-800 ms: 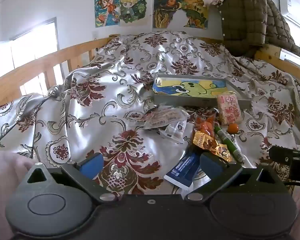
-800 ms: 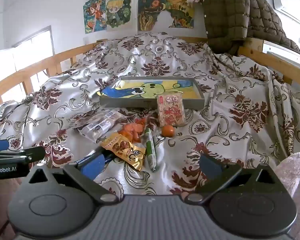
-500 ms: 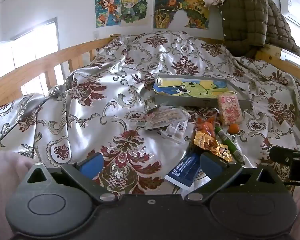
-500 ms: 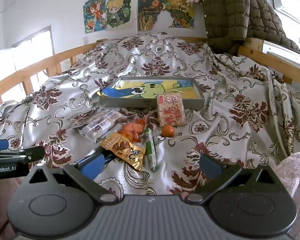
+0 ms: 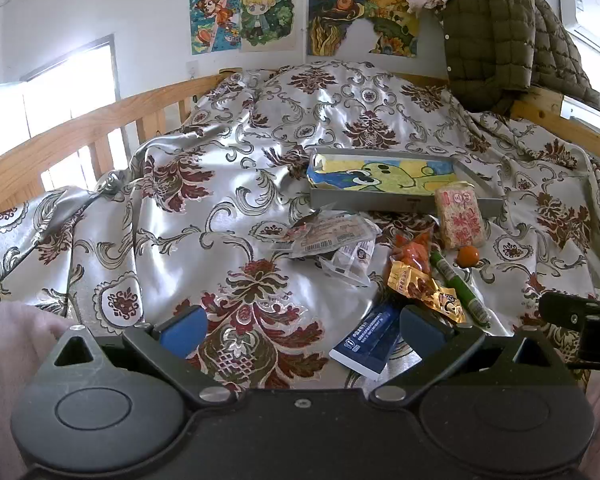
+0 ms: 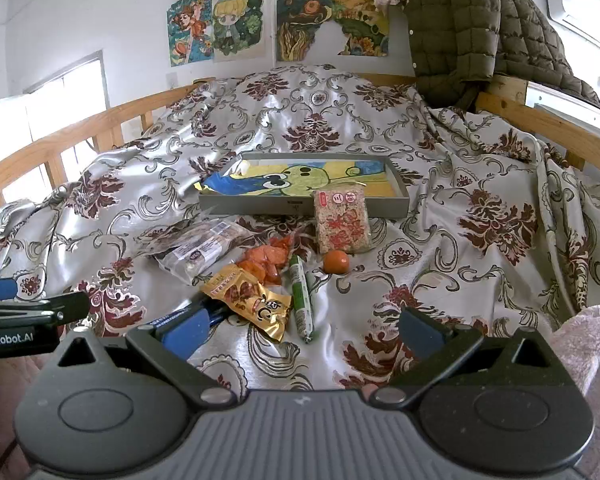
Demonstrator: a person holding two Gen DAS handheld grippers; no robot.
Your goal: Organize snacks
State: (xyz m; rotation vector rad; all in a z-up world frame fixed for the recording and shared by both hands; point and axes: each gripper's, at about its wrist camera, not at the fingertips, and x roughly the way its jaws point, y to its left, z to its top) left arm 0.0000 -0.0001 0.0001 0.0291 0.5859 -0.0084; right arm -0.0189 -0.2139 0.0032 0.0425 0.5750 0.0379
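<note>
Both of my grippers hung low over the patterned bedspread (image 6: 440, 184) with their jaws spread wide and nothing between them: my left gripper (image 5: 300, 326) sat near the left of the snack pile, my right gripper (image 6: 302, 328) near its right. Just ahead of my right one lay a gold packet (image 6: 248, 300), with a green stick (image 6: 302, 298) beside it on the right and a bunch of orange wrappers (image 6: 266, 260) just beyond. A small orange ball (image 6: 336, 261) rested close to the near end of a pink rice-cake pack (image 6: 342, 220), whose far end leaned on the front wall of the grey tray (image 6: 260, 205). That tray sat farther up the bed, a cartoon picture lining its floor. Left of the orange wrappers lay some clear packets (image 6: 198, 246). A blue packet (image 5: 366, 340) lay on the bedspread just inside my left gripper's right finger. A green padded jacket (image 6: 472, 28) hung over the wooden rail at the far right.
</note>
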